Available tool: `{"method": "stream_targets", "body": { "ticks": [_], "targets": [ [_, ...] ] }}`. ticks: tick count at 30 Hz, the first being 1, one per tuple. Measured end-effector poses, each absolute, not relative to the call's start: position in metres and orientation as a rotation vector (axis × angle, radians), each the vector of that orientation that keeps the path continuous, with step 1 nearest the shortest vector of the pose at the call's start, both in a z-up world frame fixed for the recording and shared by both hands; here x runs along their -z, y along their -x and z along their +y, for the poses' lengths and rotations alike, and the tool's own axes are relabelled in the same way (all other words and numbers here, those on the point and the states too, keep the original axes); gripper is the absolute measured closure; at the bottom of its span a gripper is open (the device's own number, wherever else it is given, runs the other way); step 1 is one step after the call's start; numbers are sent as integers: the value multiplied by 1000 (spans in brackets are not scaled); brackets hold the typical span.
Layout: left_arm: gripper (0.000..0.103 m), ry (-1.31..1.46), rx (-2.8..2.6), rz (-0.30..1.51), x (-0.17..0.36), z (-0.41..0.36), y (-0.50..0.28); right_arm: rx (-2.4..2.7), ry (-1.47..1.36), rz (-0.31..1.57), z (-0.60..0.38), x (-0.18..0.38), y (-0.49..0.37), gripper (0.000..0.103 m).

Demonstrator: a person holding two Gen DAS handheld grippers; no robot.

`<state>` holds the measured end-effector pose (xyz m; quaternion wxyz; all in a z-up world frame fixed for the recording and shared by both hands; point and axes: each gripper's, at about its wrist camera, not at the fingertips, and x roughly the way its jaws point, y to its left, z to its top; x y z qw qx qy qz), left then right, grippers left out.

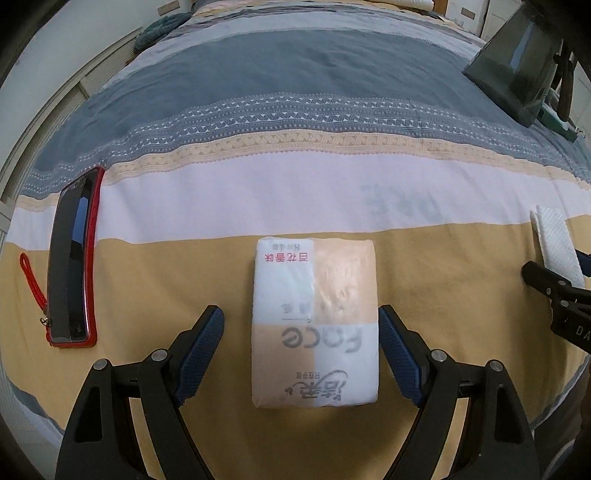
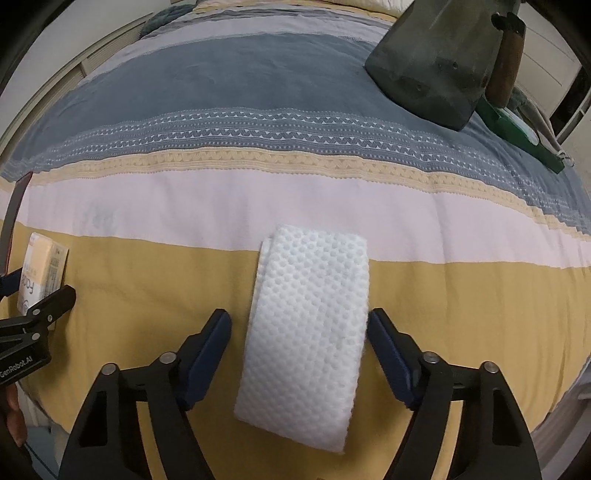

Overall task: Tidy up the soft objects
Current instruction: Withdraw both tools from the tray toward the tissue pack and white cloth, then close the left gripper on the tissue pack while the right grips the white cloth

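A soft tissue pack, white and peach with printed lettering, lies on the yellow band of the striped bedspread. My left gripper is open, its blue pads on either side of the pack's near half, apart from it. A folded white dimpled cloth lies on the same yellow band. My right gripper is open and straddles the cloth, the right pad close to its edge. The cloth also shows at the right edge of the left wrist view, and the pack at the left of the right wrist view.
A phone in a red case with a red strap lies left of the pack. A dark grey bag stands at the far right of the bed, with a brown object and a green box beside it. A teal cloth lies at the far left.
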<state>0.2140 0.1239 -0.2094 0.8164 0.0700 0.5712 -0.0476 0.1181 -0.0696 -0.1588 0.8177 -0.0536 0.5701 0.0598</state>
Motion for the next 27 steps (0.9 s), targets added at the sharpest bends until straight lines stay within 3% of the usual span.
{"method": "stream_targets", "body": {
  "ticks": [7,14,17,19,27],
  "targets": [
    [24,-160,80,1211,209,121,-214,-154,161,1186,-53,152,-109,70],
    [31,-159,80,1196,208,115,-208,-168,176,1180,-49,152,-107,81],
    [42,-157,89,1187,208,112,-207,-179,178,1178,-49,155,-107,85],
    [55,-152,97,1182,207,111,-210,-183,178,1174,-52,155,-109,86],
    [57,-161,87,1157,203,106,-206,-199,180,1166,-54,153,-105,89]
  ]
}}
